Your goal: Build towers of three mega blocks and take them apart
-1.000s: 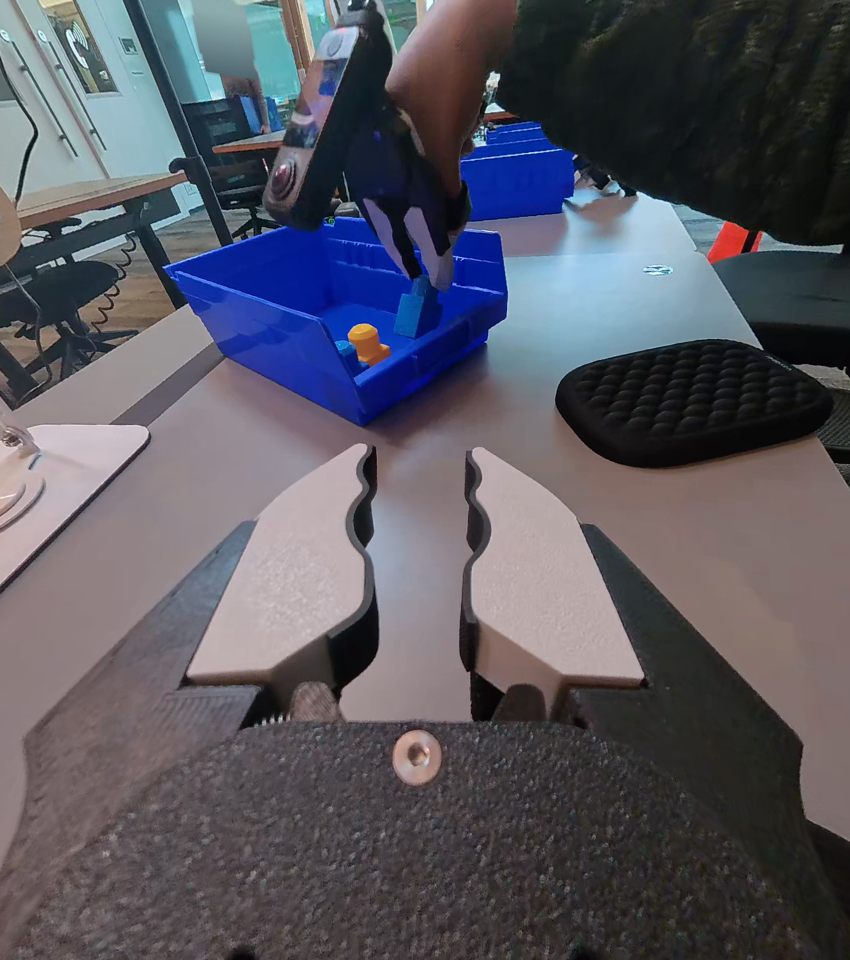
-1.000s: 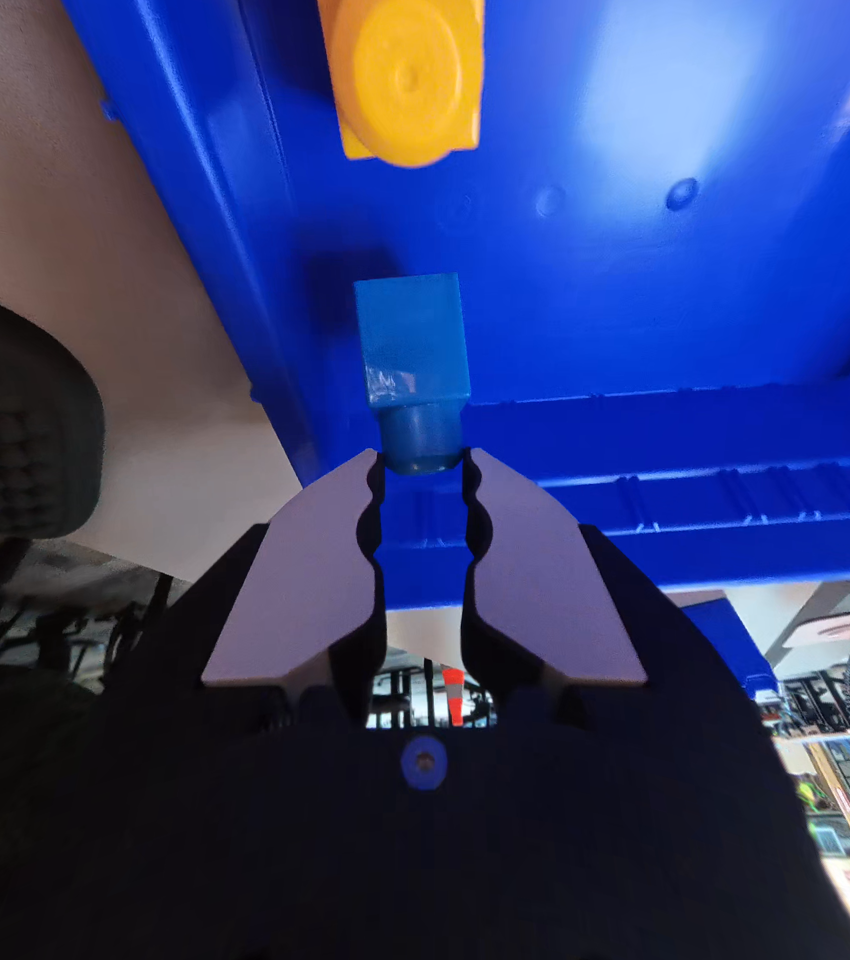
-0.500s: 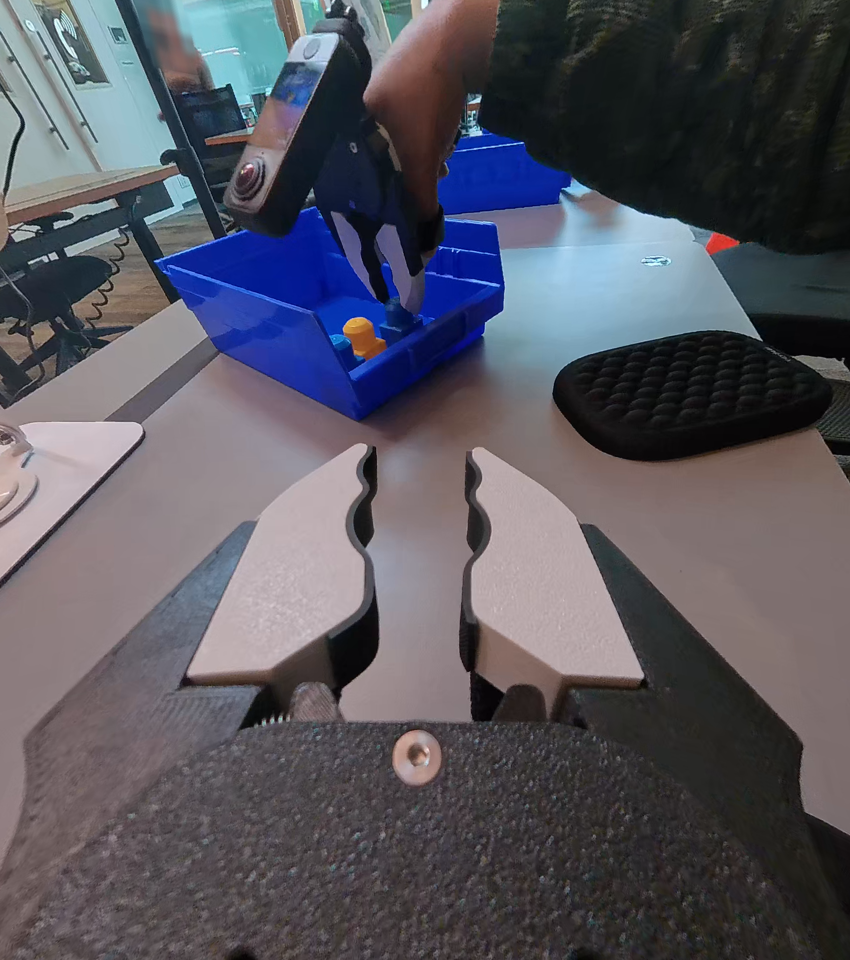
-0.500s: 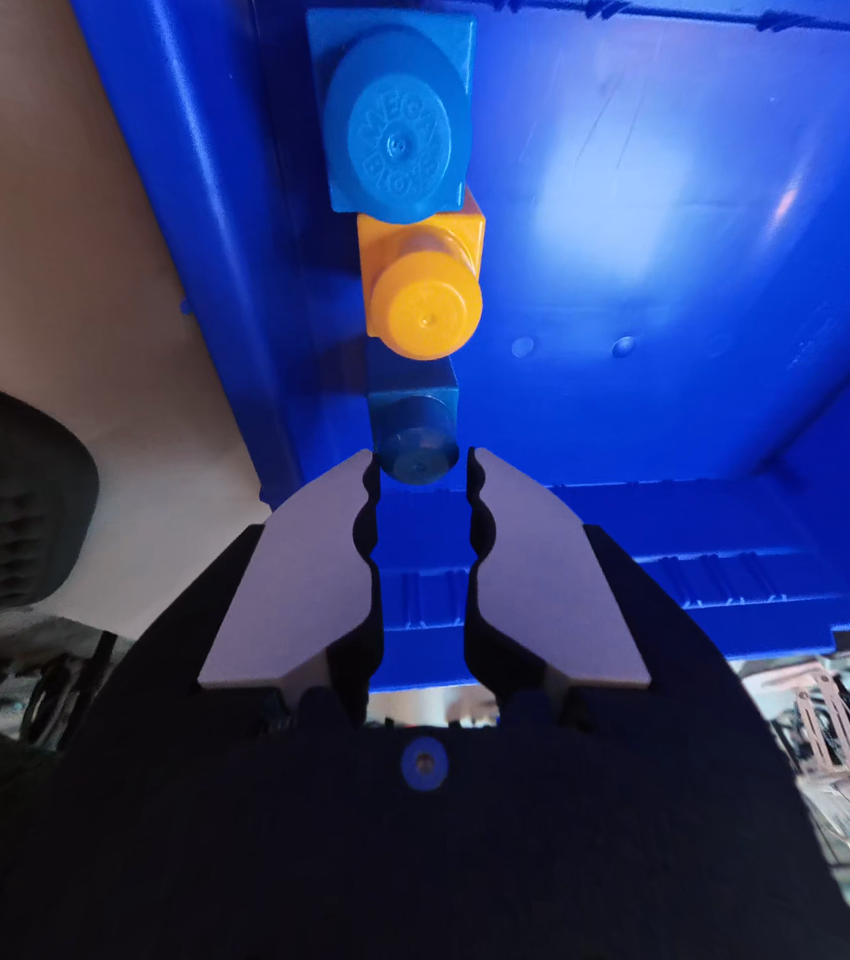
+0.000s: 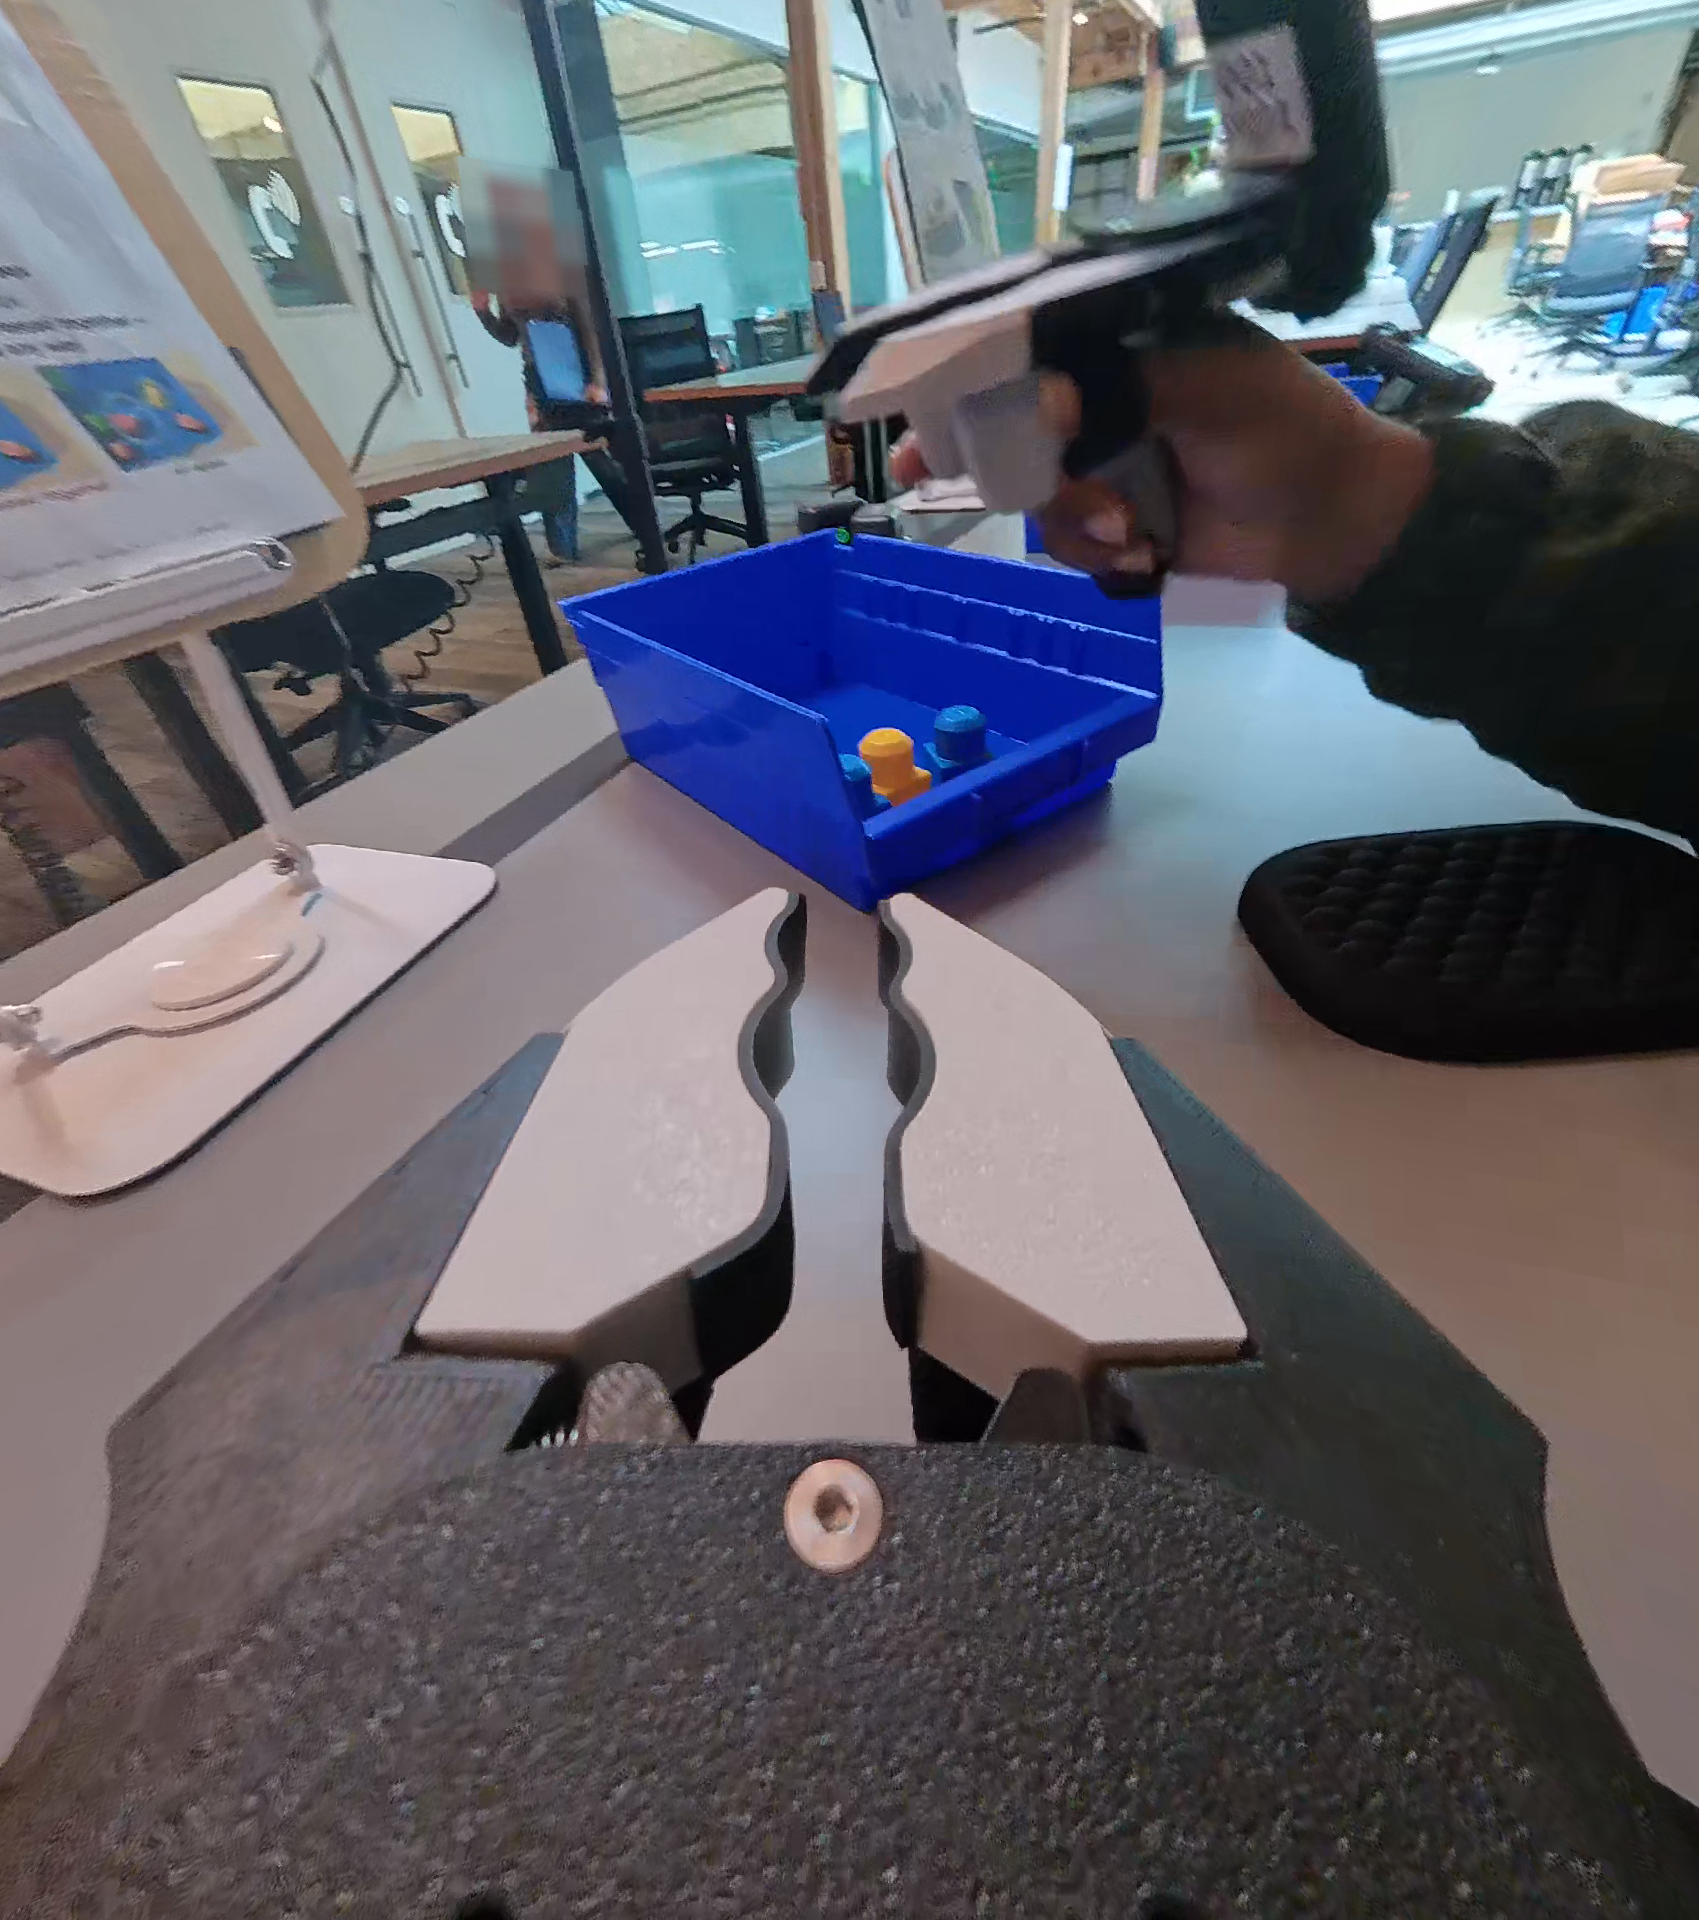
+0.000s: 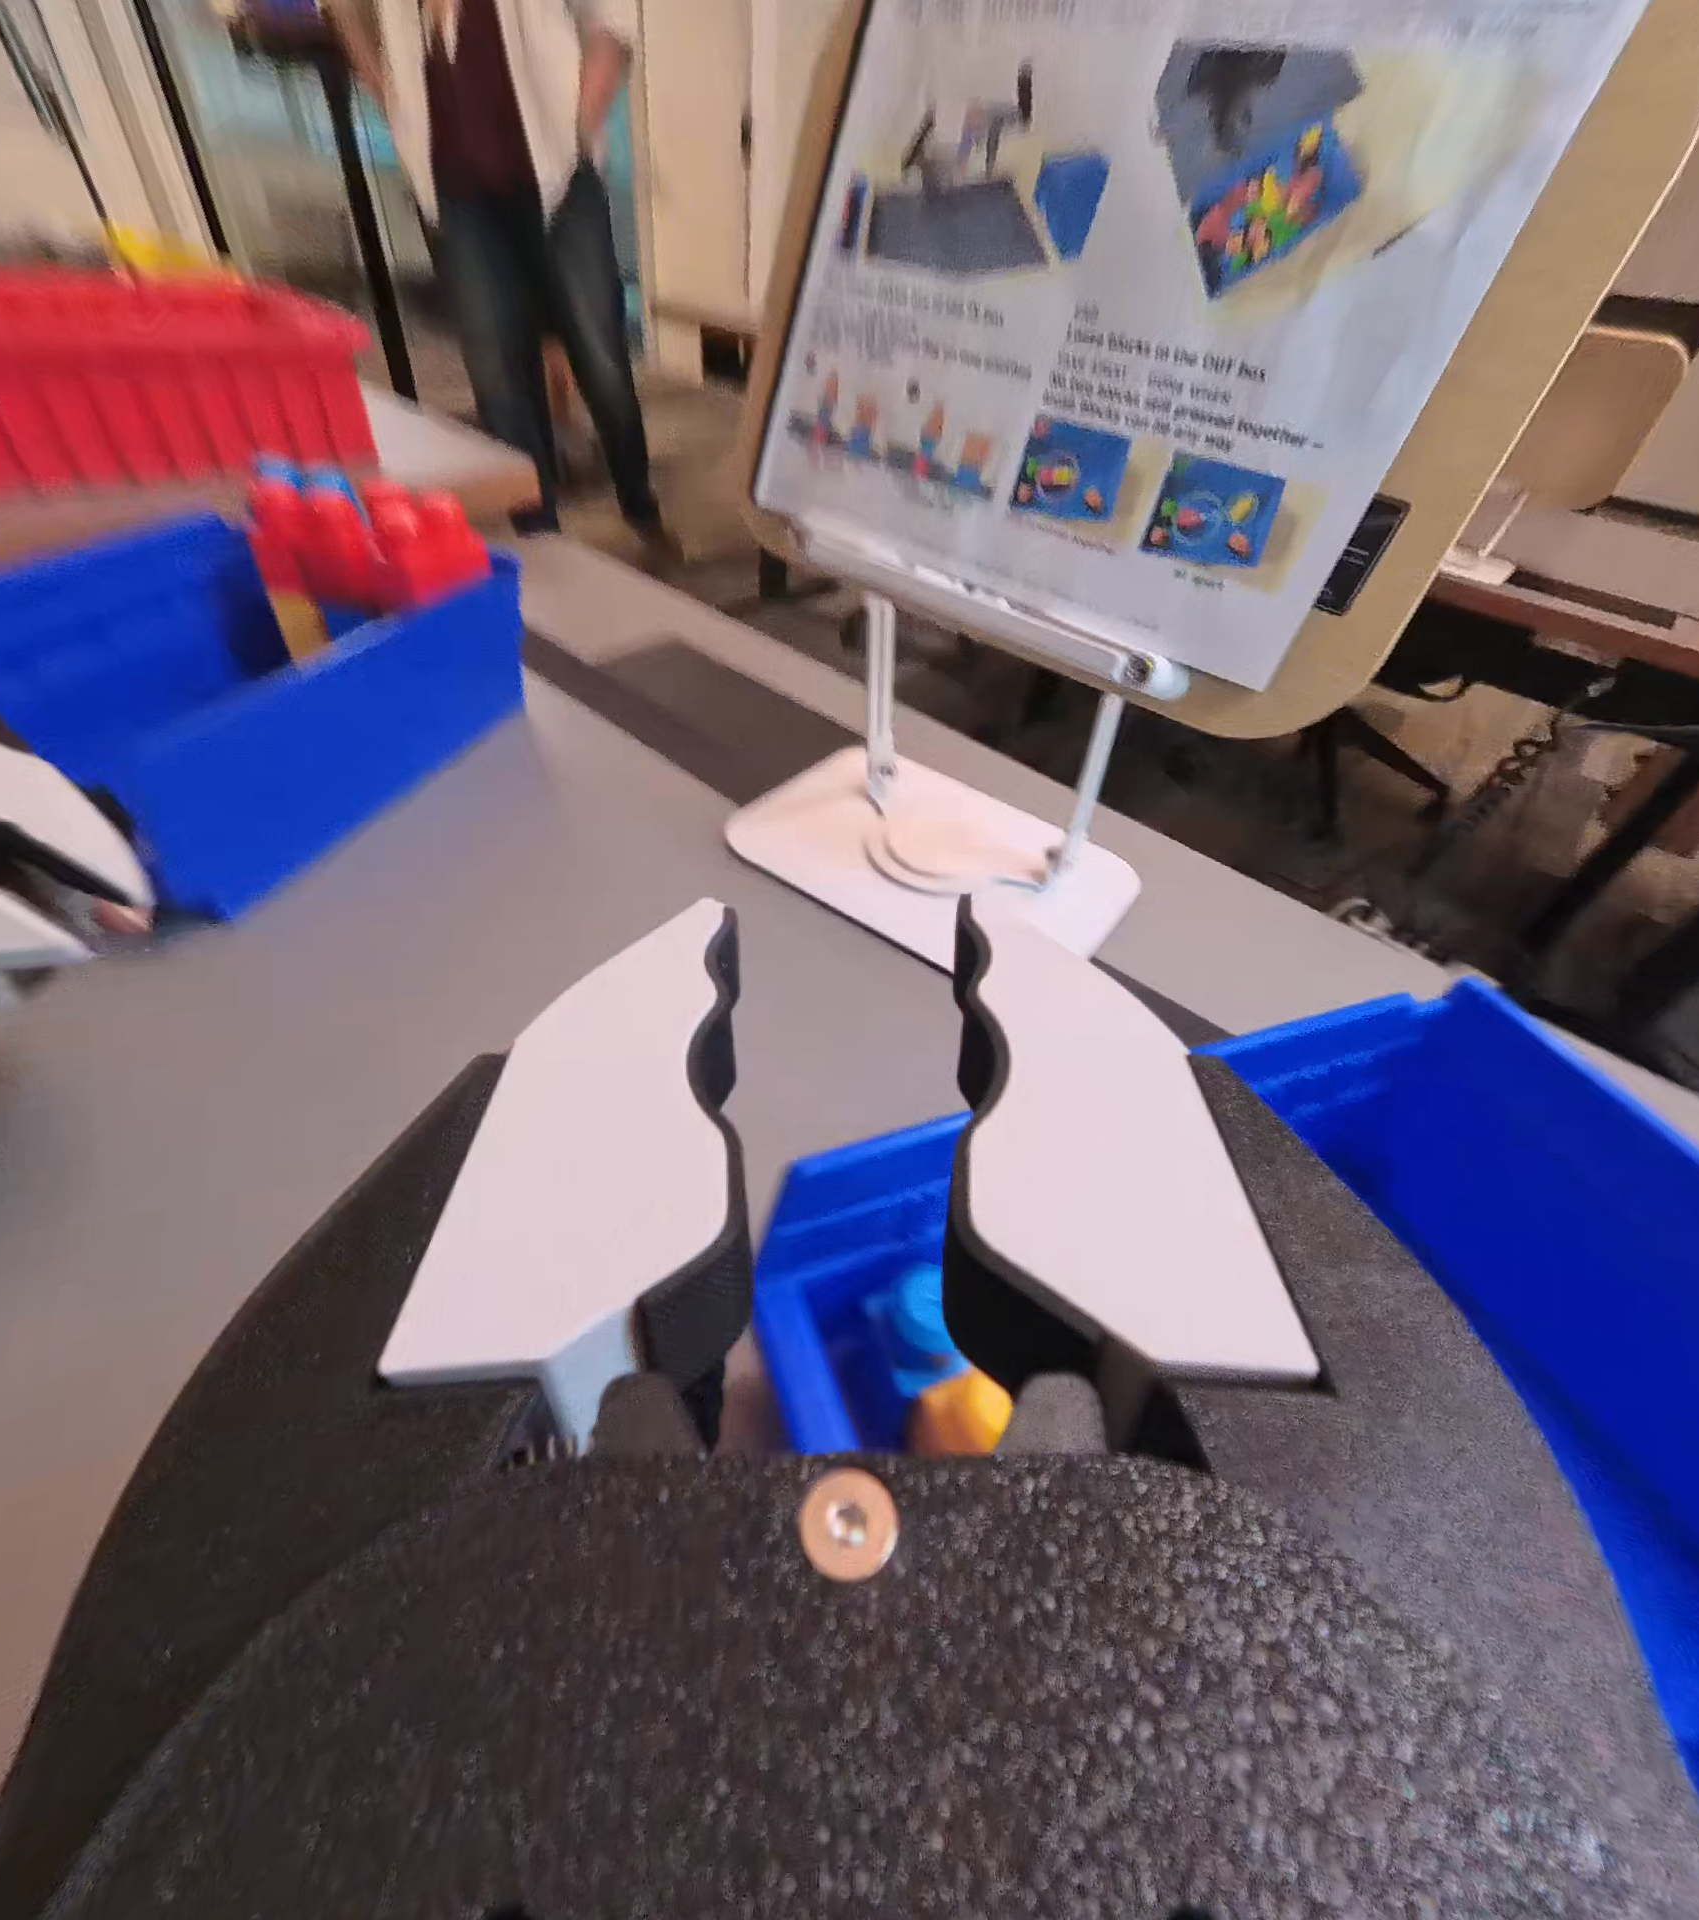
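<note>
A blue bin (image 5: 720, 717) stands on the grey table (image 5: 1344, 1299). In it an orange block (image 5: 889, 764) stands between two blue blocks (image 5: 959, 732), all stud up. My right gripper (image 5: 840, 379) is raised above the bin's far side, held in a hand, and is open and empty (image 6: 845, 925). In the right wrist view a blue block (image 6: 912, 1320) and the orange block (image 6: 964, 1403) show low between its fingers. My left gripper (image 5: 840, 914) hovers over the table in front of the bin. Its jaws stand a narrow gap apart with nothing between them.
A black dotted pad (image 5: 1520, 935) lies right of the bin. A sheet stand with a white base (image 5: 201, 997) is on the left. Another blue bin with red blocks (image 6: 305, 707) and a red bin (image 6: 97, 384) sit beyond. A person (image 6: 533, 260) stands in the background. The tips of one gripper are about 20 cm away from the tips of the other.
My right gripper let go of the blue block in the bin, opened wider, and lifted up out of the bin. My left gripper's jaws have narrowed.
</note>
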Demonstrator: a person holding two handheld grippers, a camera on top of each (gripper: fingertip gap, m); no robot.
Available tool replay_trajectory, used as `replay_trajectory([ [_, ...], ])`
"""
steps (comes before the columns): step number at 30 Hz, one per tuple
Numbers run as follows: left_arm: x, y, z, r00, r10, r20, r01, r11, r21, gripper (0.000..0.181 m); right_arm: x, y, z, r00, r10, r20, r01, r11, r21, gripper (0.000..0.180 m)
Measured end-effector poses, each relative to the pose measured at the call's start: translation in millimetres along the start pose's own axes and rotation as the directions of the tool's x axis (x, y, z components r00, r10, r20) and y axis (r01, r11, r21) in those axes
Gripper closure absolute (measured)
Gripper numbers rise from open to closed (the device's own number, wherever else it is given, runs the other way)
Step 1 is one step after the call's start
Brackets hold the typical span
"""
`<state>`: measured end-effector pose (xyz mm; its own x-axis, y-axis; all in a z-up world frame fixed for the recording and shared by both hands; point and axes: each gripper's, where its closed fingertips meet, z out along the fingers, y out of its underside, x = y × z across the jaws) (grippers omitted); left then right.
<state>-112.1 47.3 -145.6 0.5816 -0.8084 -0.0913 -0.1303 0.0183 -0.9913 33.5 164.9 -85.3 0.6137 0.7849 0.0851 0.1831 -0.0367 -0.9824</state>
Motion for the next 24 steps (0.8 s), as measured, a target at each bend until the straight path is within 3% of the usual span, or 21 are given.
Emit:
replay_trajectory([
  [4, -17.9, -15.8, -12.3, 0.994, -0.001, 0.108, -0.004, 0.999, 0.044, 0.173, -49.0, 21.9, -2.9, 0.989, 0.140, 0.054, -0.143, 0.988, 0.064, 0.144],
  [9, -60.0, -44.5, -52.4, 0.940, -0.009, 0.340, -0.022, 0.996, 0.087, 0.179, -103.4, 72.5, 8.2, 0.983, 0.076, 0.165, -0.076, 0.997, -0.010, 0.164],
  [11, -83.7, -55.4, -78.7, 0.895, -0.020, 0.445, -0.020, 0.996, 0.085, 0.181, -106.5, 71.1, 7.6, 0.981, 0.055, 0.187, -0.056, 0.998, -0.002, 0.179],
  [15, -134.1, -67.7, -135.3, 0.805, -0.061, 0.590, 0.034, 0.998, 0.056, 0.180, -94.1, 55.2, -1.7, 0.987, 0.040, 0.154, -0.051, 0.996, 0.067, 0.179],
  [20, -212.2, -54.4, -196.6, 0.678, 0.008, 0.735, 0.134, 0.982, -0.135, 0.164, -82.4, 50.0, -9.4, 0.987, 0.083, 0.134, -0.097, 0.990, 0.100, 0.179],
  [24, -255.4, -5.4, -216.4, 0.705, 0.047, 0.708, 0.289, 0.892, -0.348, 0.148, -81.1, 50.0, -10.4, 0.988, 0.079, 0.135, -0.093, 0.990, 0.101, 0.179],
])
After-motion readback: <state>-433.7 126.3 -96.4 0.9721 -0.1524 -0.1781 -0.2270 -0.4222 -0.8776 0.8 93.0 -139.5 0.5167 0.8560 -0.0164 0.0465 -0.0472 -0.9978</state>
